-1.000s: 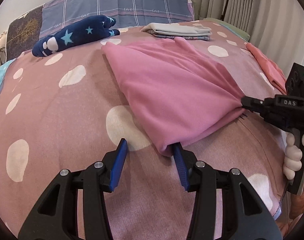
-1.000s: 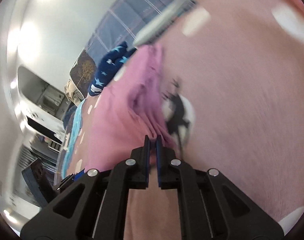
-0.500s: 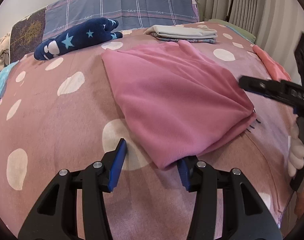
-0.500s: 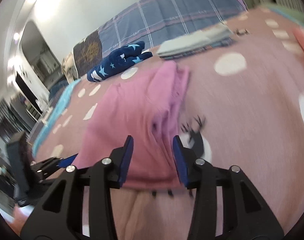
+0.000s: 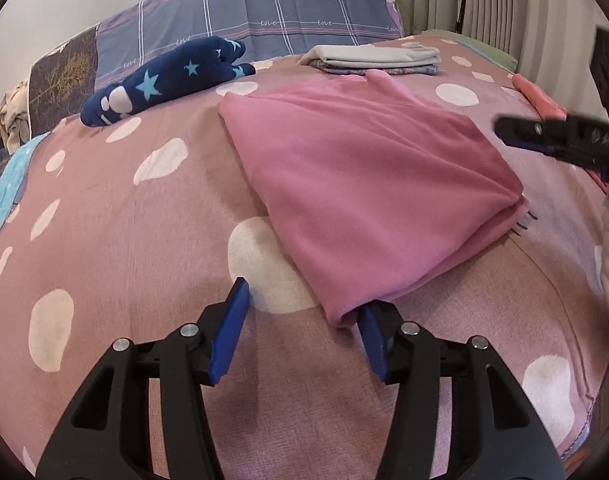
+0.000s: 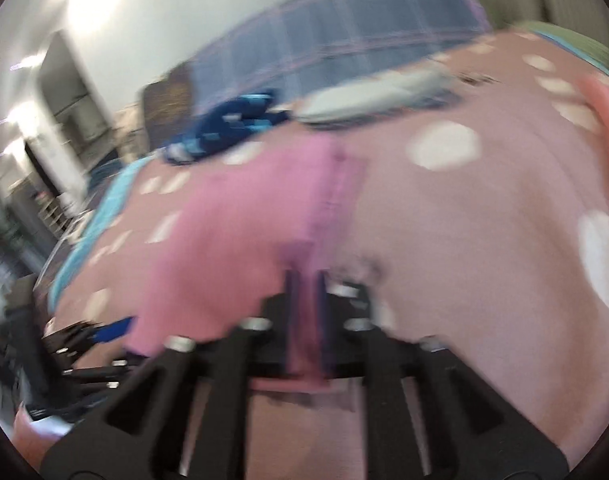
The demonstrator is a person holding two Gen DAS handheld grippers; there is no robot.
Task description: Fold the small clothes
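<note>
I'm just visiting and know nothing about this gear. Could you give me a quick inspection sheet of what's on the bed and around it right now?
Surface: bed cover, dusty pink with pale spots.
Job's things: pink garment, folded, lying flat; folded clothes stack near the headboard; another pink-orange garment at the far right edge.
Clutter: navy star plush; plaid pillow.
Grippers: left gripper open, its right finger at the pink garment's near corner; right gripper blurred, its jaws look nearly closed at the garment's edge, but grip cannot be confirmed.
Cables: nothing seen.
Surroundings: curtains at right, white wall behind, blurred furniture in the right wrist view.
</note>
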